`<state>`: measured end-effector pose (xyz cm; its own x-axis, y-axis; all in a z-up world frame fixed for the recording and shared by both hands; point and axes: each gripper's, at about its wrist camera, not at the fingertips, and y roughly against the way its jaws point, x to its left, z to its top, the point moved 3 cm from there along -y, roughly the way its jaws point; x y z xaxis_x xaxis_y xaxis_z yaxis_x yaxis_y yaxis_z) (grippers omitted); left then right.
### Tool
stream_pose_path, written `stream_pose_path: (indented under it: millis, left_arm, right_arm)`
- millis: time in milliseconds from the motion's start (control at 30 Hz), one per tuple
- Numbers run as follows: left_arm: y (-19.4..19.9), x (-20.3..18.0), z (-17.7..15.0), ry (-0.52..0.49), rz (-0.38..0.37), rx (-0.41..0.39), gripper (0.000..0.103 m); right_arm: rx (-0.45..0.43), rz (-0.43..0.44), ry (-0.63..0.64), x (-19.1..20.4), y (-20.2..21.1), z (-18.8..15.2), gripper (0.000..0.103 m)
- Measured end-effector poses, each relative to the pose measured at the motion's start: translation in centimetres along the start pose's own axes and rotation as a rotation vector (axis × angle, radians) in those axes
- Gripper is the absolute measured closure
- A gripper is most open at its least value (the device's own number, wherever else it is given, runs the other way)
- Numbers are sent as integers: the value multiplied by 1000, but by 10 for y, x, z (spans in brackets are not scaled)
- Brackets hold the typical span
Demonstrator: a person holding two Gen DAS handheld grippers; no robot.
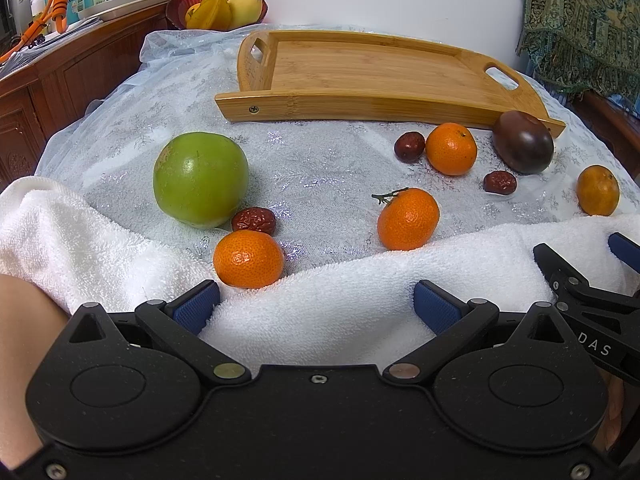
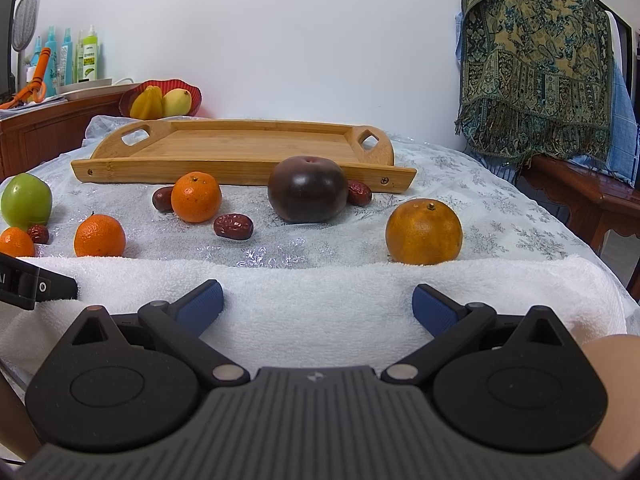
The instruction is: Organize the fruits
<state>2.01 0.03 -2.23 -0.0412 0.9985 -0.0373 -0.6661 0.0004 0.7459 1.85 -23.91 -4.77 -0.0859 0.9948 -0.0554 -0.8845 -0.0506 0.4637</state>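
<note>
A bamboo tray (image 1: 360, 68) (image 2: 240, 148) lies empty at the back of the table. In front of it lie a green apple (image 1: 200, 178) (image 2: 26, 200), several oranges (image 1: 248, 258) (image 1: 408, 218) (image 1: 451, 148) (image 2: 423, 231), several red dates (image 1: 254, 220) (image 2: 233, 226) and a dark purple fruit (image 1: 524, 142) (image 2: 307, 189). My left gripper (image 1: 316, 306) is open and empty over the white towel (image 1: 340, 280), just behind the nearest orange. My right gripper (image 2: 318, 304) is open and empty over the towel (image 2: 320, 280), short of the dull orange.
A red bowl (image 1: 176, 4) (image 2: 128, 98) of yellow fruit stands at the back left. A wooden sideboard (image 1: 60, 80) with bottles is at the left. A patterned cloth (image 2: 532, 60) hangs at the right over a wooden piece of furniture (image 2: 580, 196).
</note>
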Motion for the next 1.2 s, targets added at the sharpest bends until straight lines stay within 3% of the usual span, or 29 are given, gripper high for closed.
stream_pose_path:
  millis: [1200]
  left_arm:
    - [1, -1, -1, -10, 1, -7, 0]
  right_arm:
    - [5, 4, -7, 1, 0, 0, 0]
